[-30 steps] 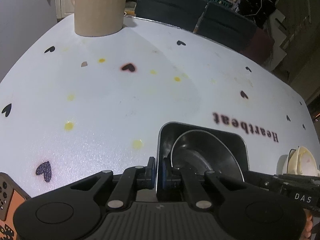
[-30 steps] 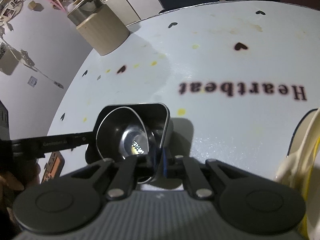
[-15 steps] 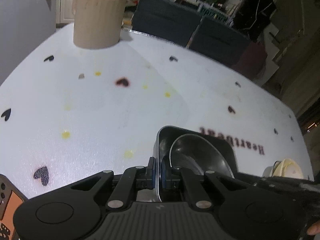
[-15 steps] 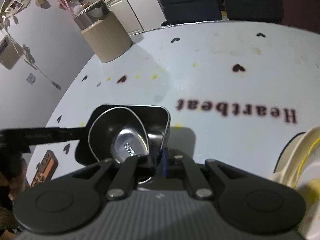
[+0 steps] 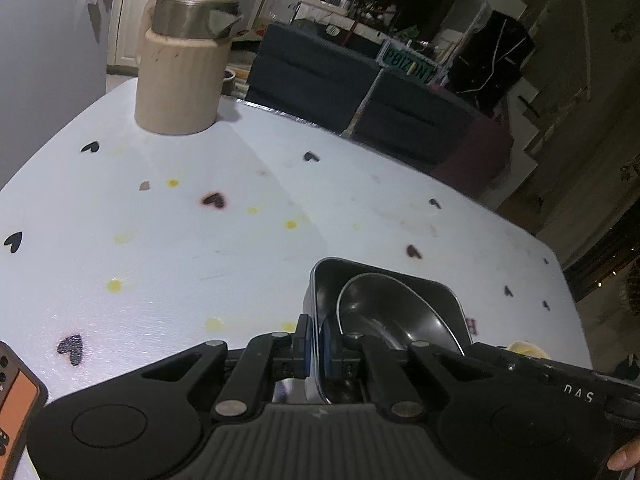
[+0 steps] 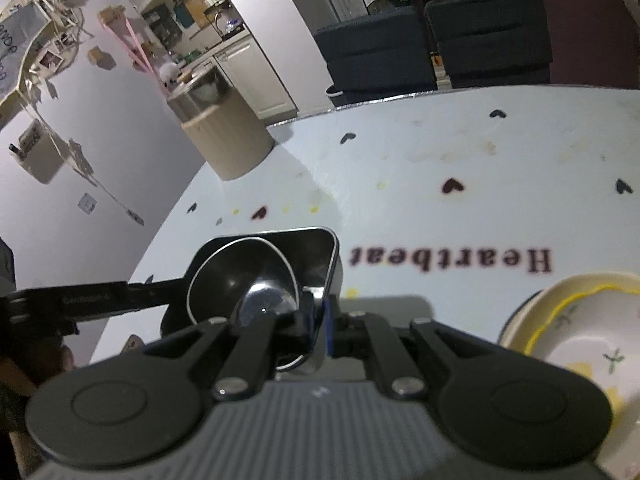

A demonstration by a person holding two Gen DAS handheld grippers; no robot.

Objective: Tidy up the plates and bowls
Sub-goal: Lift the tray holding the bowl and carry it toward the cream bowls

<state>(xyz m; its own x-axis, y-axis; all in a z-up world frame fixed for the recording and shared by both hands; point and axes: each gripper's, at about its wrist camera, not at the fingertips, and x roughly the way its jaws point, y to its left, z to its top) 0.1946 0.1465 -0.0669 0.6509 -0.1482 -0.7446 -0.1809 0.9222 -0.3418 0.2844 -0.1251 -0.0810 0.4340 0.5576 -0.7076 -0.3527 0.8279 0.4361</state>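
A dark square metal dish [image 5: 440,292] holds a round steel bowl [image 5: 380,312] tilted inside it. In the left wrist view my left gripper [image 5: 315,340] is shut on the dish's near left wall. The right gripper's body [image 5: 532,368] reaches in from the right. In the right wrist view my right gripper [image 6: 319,322] is shut on the right wall of the same dish [image 6: 320,240], with the steel bowl [image 6: 240,272] to its left. The dish hangs above the white table [image 6: 440,208]. A cream bowl with a yellow rim [image 6: 580,340] sits at the right.
A beige canister with a metal lid [image 5: 180,76] stands at the table's far left corner. A phone in an orange case [image 5: 16,400] lies at the near left edge. Dark chairs [image 5: 320,76] line the far side. A person's hand [image 6: 24,360] holds the left gripper.
Both grippers have risen with the dish and bowl held between them; the table has dropped away and the views have tilted up toward the room. Both stay shut on the dish.
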